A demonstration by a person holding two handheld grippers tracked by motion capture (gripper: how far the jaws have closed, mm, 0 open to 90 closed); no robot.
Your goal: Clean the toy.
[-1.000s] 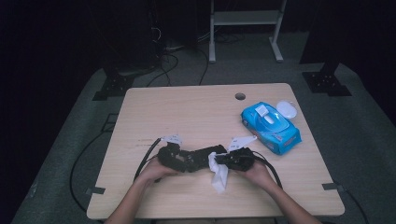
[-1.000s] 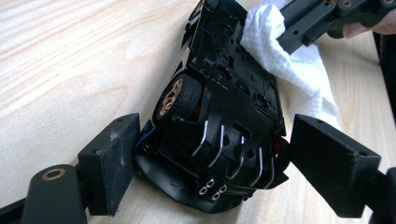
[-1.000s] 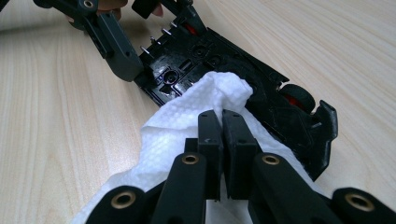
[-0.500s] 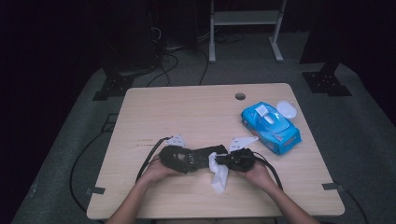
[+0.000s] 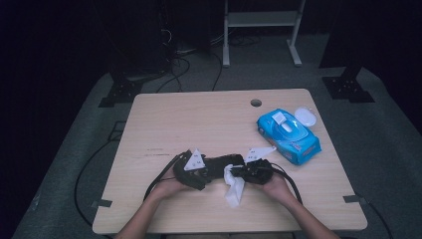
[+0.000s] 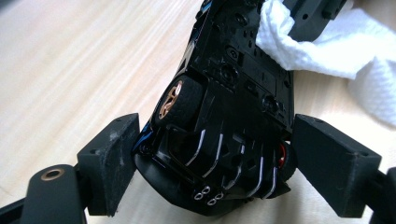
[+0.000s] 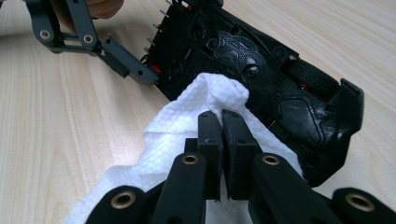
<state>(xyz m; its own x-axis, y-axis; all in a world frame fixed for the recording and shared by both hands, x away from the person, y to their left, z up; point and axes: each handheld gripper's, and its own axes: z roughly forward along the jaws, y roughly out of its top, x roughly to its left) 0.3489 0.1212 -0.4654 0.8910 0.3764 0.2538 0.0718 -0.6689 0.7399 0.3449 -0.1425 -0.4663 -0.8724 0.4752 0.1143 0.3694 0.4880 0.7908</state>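
A black toy car [image 6: 224,116] is turned so its underside faces the left gripper view, with a copper-rimmed wheel showing. My left gripper [image 6: 219,163] is shut on its rear end, one pad on each side. My right gripper [image 7: 222,126] is shut on a white wipe [image 7: 187,126], and the wipe's bunched tip lies against the car's underside [image 7: 261,70]. In the high view the car [image 5: 219,163] sits between the left gripper [image 5: 208,170] and the right gripper [image 5: 240,172] near the table's front edge. The wipe [image 5: 234,188] hangs down from the right gripper.
A blue pack of wipes [image 5: 287,135] with its flap open lies at the right of the wooden table [image 5: 199,114], a white round lid [image 5: 305,117] beside it. A cable hole [image 5: 256,103] lies at the back. Black cables trail from both grippers.
The left gripper and the car have shifted slightly right, toward the right gripper. The right hand and the wipe have stayed in place.
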